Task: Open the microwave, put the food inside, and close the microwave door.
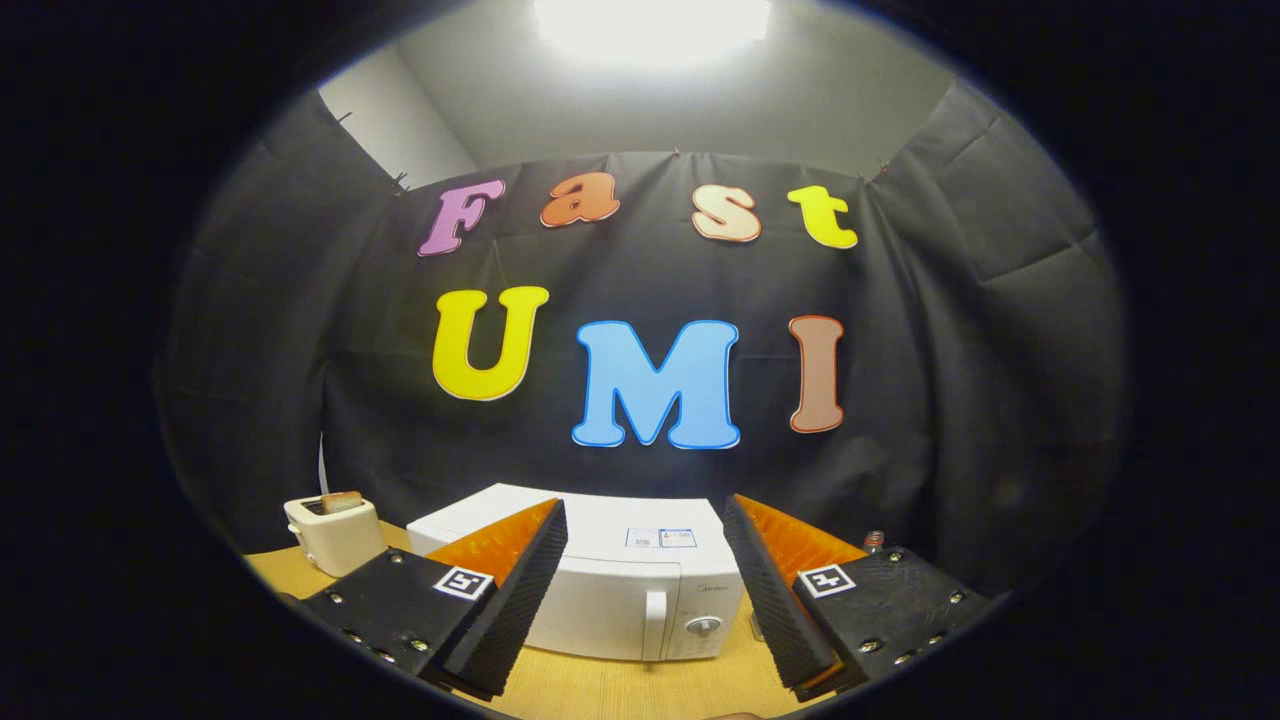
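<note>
Your gripper (645, 590) hangs with its fingers spread wide and nothing between them, and just beyond them the white microwave (610, 585) sits on the wooden desk (620, 690) with its door closed — a toaster (335, 533) holding a slice stands toward the desk's left edge.

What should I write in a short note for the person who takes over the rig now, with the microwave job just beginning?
Hand-held gripper: open, holding nothing, fingers spread apart above the wooden table.
Microwave: white, on the table just ahead of the fingers, door shut, handle and knob facing the gripper.
Toaster: beside the microwave, with a slice of toast sticking out of its top.
Done: nothing yet.
Left: open the door, put the food in, close the door.
</note>
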`<state>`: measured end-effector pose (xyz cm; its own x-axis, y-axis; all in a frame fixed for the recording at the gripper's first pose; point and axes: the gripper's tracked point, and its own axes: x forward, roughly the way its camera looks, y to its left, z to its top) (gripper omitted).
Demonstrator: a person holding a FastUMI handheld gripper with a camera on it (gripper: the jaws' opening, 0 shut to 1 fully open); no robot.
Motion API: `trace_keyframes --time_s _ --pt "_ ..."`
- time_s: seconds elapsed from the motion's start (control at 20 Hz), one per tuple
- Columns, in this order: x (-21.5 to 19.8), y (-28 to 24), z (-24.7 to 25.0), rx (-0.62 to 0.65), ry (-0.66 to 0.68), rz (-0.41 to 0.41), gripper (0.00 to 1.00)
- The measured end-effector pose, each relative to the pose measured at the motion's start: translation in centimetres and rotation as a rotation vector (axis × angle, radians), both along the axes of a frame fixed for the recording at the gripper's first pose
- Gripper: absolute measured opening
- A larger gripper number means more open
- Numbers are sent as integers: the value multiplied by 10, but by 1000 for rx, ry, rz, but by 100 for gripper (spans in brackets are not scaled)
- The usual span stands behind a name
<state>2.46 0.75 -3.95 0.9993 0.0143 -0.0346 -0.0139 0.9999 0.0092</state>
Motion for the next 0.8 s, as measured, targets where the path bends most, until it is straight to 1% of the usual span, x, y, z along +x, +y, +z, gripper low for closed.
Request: trace_keyframes --time_s 0.1,0.3,0.45,0.8 --pt "9 0 -23 0 32 1 94" --pt "28 -5 -69 -9 78 -17 94" --pt "43 -5 -104 -1 123 -11 94" --pt "80 -15 -186 2 209 -53 94"
